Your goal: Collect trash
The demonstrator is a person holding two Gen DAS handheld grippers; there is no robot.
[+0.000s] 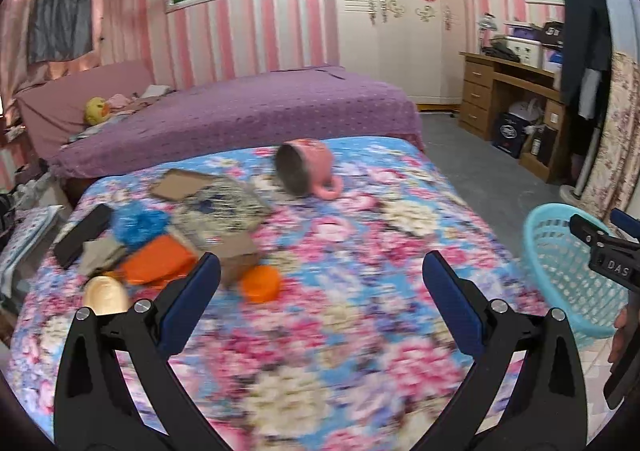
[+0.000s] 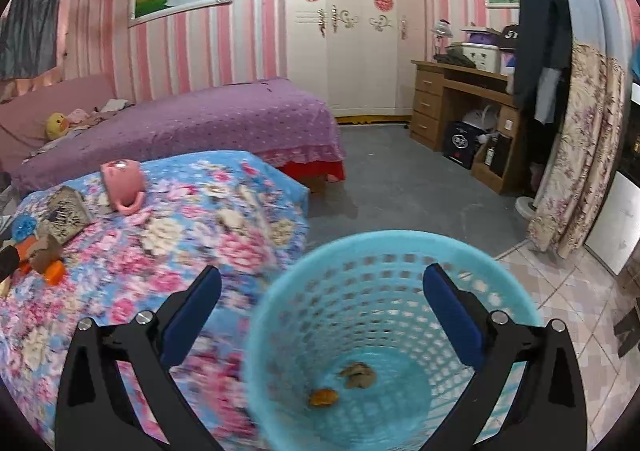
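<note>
Right tongs (image 2: 322,305), set wide with nothing between the blue pads, are held above the mouth of the light blue basket (image 2: 280,315), a position suited to letting scraps fall straight in. Two crumpled scraps (image 2: 358,373), one brownish and one orange, are seen on the basket's bottom. The basket stands on the tiled floor just beside the corner of the flowered bed cover (image 2: 168,251), presumably so that trash need be carried only a short way.

Left tongs (image 1: 321,303), likewise wide and empty, are aimed across the flowered bed cover (image 1: 340,251) toward the clutter at its far left. An orange lump (image 1: 262,283) lies nearest the left pad. Beyond it are grouped an orange sheet (image 1: 158,257), cardboard pieces (image 1: 180,183), a blue tuft (image 1: 138,223) and a patterned box (image 1: 222,207). A pink mug (image 1: 308,167) lies tipped on its side, well apart from the pile. The remaining trash is judged to lie in this pile.
</note>
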